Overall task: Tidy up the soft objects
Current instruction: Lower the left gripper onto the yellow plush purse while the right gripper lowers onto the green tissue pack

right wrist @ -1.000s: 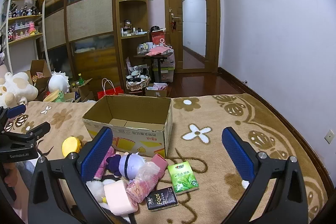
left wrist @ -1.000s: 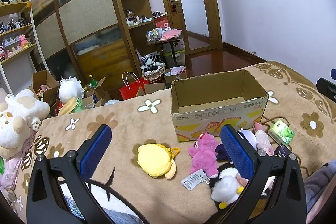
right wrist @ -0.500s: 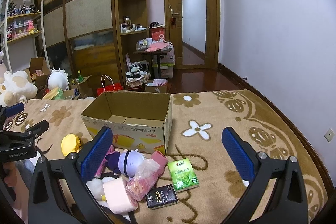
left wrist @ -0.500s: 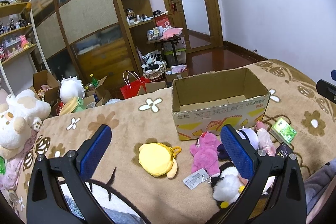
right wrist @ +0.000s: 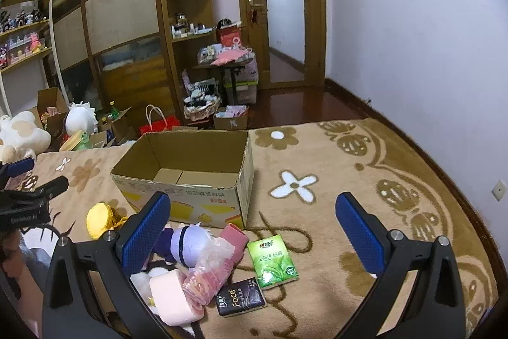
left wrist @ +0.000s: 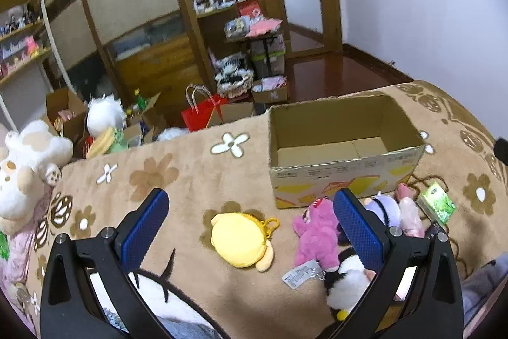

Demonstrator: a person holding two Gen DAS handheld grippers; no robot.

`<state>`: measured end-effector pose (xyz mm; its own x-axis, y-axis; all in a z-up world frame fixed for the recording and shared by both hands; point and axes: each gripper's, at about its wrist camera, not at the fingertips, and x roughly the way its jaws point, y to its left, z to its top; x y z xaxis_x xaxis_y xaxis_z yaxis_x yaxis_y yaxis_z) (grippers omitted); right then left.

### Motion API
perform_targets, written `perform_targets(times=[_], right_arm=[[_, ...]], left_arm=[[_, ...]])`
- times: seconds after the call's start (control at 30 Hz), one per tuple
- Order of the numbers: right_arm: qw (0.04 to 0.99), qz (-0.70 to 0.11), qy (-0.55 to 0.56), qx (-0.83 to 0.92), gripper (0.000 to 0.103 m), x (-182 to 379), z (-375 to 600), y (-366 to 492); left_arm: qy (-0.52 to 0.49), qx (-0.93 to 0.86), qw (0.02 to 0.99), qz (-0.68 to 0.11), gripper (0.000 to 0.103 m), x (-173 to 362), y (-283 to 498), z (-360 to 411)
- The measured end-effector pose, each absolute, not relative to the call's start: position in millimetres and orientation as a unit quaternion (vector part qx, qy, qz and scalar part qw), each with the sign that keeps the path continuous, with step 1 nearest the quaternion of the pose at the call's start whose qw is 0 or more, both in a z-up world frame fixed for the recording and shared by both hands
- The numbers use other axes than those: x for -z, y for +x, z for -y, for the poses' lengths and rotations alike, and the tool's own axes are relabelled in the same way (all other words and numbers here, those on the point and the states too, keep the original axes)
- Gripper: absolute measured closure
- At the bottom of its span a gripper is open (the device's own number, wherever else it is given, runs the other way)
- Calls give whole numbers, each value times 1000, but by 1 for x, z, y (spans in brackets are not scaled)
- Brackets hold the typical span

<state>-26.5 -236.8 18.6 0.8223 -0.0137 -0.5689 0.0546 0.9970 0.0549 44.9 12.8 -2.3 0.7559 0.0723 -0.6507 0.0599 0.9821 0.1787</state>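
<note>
A brown flowered blanket [right wrist: 333,212] covers a bed, with an open cardboard box [right wrist: 190,180] sitting on it – the box is empty. Over the last second both wrist views have crept slightly forward and lower toward the toys, while nothing on the blanket has moved. So the sorting has not begun – this looks like an approach to a first pick.

The left gripper [left wrist: 250,224] hovers above the blanket with its 2 blue pads spread wide, holding nothing. Between them lies a yellow plush pouch [left wrist: 243,240]. Just right of it is a pink plush bear [left wrist: 317,235], partly behind the right pad, and nearer lies a black-and-white plush [left wrist: 347,285].

The right gripper [right wrist: 250,223] also hangs wide apart and empty, aimed at bare blanket right of the pile. Near its left pad sit a purple-haired doll [right wrist: 187,242], a pink soft block [right wrist: 173,301], a clear bag of pink items [right wrist: 208,270], a green tissue pack [right wrist: 273,259] and a black tissue pack [right wrist: 239,296].
</note>
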Motion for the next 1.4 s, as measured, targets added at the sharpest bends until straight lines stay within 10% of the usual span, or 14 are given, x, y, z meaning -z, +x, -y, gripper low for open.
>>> perform_targets(times=[1.4], right_arm=[[841, -534, 86, 15, 8, 128, 264, 82]], left_arm=[[71, -57, 793, -602, 1, 162, 169, -56]])
